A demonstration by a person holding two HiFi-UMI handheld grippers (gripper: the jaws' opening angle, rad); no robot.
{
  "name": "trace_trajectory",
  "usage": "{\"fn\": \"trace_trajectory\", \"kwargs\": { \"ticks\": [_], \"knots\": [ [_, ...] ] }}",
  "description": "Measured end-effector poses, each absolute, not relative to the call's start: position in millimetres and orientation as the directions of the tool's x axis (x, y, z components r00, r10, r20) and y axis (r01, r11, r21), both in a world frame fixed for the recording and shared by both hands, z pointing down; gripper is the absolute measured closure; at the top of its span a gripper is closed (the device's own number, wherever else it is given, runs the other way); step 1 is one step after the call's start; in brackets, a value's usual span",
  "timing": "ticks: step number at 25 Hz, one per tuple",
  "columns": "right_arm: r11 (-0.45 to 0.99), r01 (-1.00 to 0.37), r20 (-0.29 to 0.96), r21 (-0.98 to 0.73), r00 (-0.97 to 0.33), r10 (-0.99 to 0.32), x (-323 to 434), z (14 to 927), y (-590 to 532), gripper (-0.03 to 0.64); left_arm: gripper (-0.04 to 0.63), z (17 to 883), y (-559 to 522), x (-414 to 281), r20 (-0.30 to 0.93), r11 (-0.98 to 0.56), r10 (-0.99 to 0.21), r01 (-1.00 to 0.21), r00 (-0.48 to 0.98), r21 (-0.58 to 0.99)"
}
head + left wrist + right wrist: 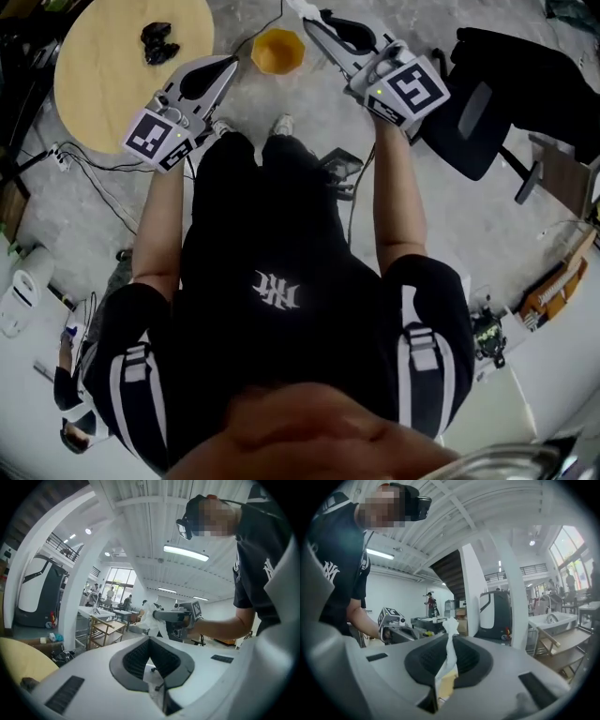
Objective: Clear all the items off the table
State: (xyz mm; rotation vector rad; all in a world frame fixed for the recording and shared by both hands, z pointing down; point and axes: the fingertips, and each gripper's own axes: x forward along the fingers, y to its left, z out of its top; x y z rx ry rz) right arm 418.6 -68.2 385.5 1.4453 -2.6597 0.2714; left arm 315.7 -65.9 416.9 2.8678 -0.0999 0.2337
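Where the person stands: on the grey floor beside the table, a dark shirt with a white emblem on the chest, both forearms stretched forward with a gripper in each hand.
Left gripper [149,640]: jaws together, the dark ribbed pads meeting at their tips with nothing between them; it points toward the gap between table and bowl.
Right gripper [449,637]: jaws clamped tight on a tissue, held forward and up, level with the left one.
Tissue [450,629]: white, thin and soft; squeezed into a narrow twisted strip where the pads pinch it, then opening into a small crumpled tuft that sticks out beyond the jaw tips. It hangs in the air, off the table, just past the far side of the bowl as seen from the head view.
Orange bowl [277,50]: on the floor ahead of the person's shoes, between the two grippers' tips; open side up.
Table [103,84]: round, pale wood, off to the person's left front.
Black item [158,42]: small, lumpy and dark, lying on the tabletop, well apart from both grippers.
Black chair [497,94]: to the person's right, beyond the right gripper.
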Motion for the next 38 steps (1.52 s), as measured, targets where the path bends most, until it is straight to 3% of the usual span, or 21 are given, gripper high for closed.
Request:
{"fn": "trace_trajectory", "kwargs": {
  "ticks": [5,12,24,35,36,38],
  "knots": [
    [0.557,-0.826,0.248,-0.091,-0.560,-0.791,386,461,-106,0.592,0.583,459,-79,288,0.191,-0.958,-0.042,-0.094,0.981,0.272],
    [0.545,-0.831,0.334,-0.113,-0.548,-0.767,383,657,-127,0.592,0.583,634,-73,287,0.311,-0.949,0.001,-0.097,0.950,0.300],
    [0.557,-0.806,0.426,-0.200,-0.584,-0.691,372,941,-131,0.592,0.583,877,-85,310,0.367,-0.915,0.013,-0.137,0.930,0.379],
    [0.575,-0.797,0.481,-0.186,-0.584,-0.653,373,1046,-149,0.588,0.583,971,-93,301,0.409,-0.897,0.005,-0.177,0.913,0.405],
    [0.573,-0.797,0.483,-0.194,-0.586,-0.651,373,1050,-151,0.578,0.583,972,-93,301,0.408,-0.896,0.007,-0.175,0.913,0.407],
    [0.564,-0.796,0.489,-0.220,-0.591,-0.642,371,1055,-154,0.452,0.583,970,-92,304,0.400,-0.898,0.014,-0.165,0.916,0.409]
  ]
}}
